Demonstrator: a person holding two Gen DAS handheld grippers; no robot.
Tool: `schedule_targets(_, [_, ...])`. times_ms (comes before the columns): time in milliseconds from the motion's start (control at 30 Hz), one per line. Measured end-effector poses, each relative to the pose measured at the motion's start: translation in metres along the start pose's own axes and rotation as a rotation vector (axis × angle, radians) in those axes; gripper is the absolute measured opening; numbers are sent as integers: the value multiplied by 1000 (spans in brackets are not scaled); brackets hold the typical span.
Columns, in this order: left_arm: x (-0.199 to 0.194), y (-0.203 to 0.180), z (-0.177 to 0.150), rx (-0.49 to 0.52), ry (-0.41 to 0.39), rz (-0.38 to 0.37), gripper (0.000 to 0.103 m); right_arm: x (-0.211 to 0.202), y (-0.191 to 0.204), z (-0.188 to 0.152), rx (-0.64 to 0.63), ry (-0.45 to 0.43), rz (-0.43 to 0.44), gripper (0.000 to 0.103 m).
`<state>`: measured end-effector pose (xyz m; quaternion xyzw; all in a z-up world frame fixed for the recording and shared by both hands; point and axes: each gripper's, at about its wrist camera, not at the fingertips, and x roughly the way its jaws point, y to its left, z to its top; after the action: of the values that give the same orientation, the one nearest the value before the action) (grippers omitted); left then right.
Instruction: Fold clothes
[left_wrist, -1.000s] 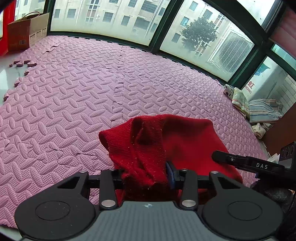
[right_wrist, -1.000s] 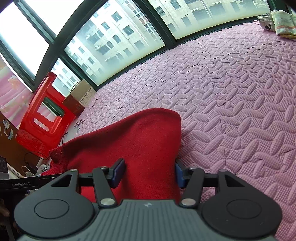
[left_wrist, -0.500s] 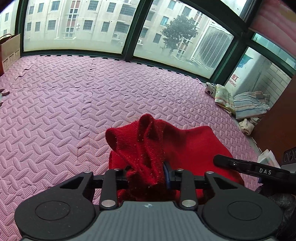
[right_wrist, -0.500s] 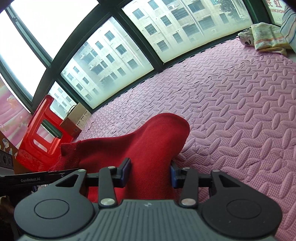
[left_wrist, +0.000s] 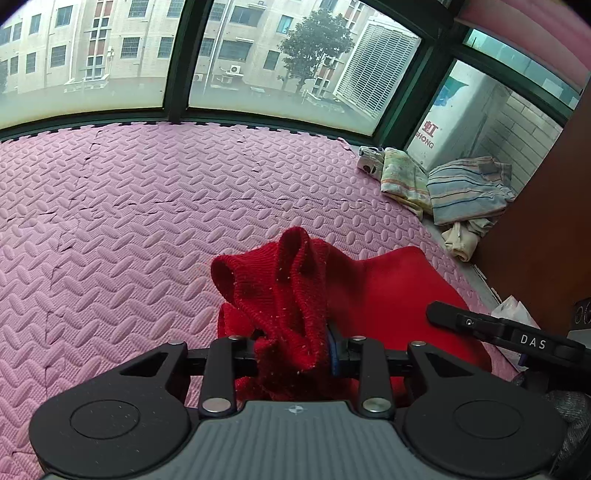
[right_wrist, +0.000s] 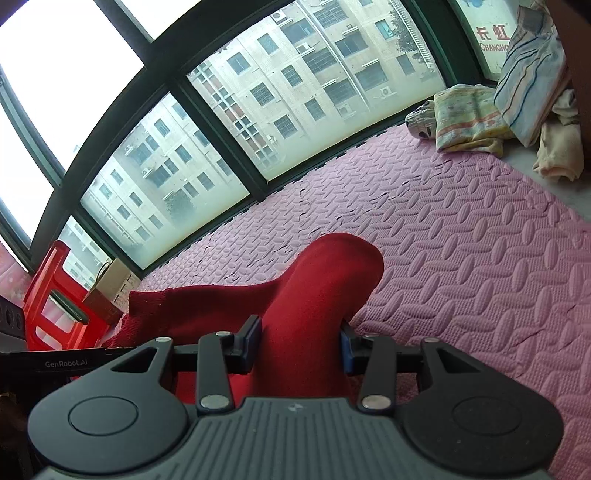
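Observation:
A red knitted garment (left_wrist: 391, 295) hangs between both grippers above the pink foam mat (left_wrist: 129, 221). My left gripper (left_wrist: 295, 354) is shut on a bunched knit edge of it, which sticks up between the jaws. My right gripper (right_wrist: 299, 347) is shut on a smooth fold of the same red garment (right_wrist: 325, 280), which arches forward past the jaws. The right gripper's body shows at the right of the left wrist view (left_wrist: 517, 332). The garment's lower part is hidden behind the gripper bodies.
A pile of folded clothes, striped and patterned (left_wrist: 443, 181), lies at the mat's far right corner, also in the right wrist view (right_wrist: 491, 107). Large windows run along the far side. A red plastic stool (right_wrist: 48, 306) and a cardboard box (right_wrist: 110, 284) stand at the left.
Both grippers have lifted and tilted up with the garment held; the windows and the clothes pile now fill more of both views. The grips are unchanged.

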<state>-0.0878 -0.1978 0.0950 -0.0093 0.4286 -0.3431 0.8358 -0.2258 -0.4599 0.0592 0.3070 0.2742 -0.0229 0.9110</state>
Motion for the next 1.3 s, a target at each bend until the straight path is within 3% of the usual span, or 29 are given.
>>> schedule_targets(467, [56,-44,44,37,27,-26,33,2,-42,47,13,-63,-75,42])
schedule_targets(1033, [85,-64,46,95,52,36,33,13,-75,47,52,-43,-122,43])
schedule_targets(1300, [90,-64,44,99,65,59,36,16,-80,42,33,-20,-169,49])
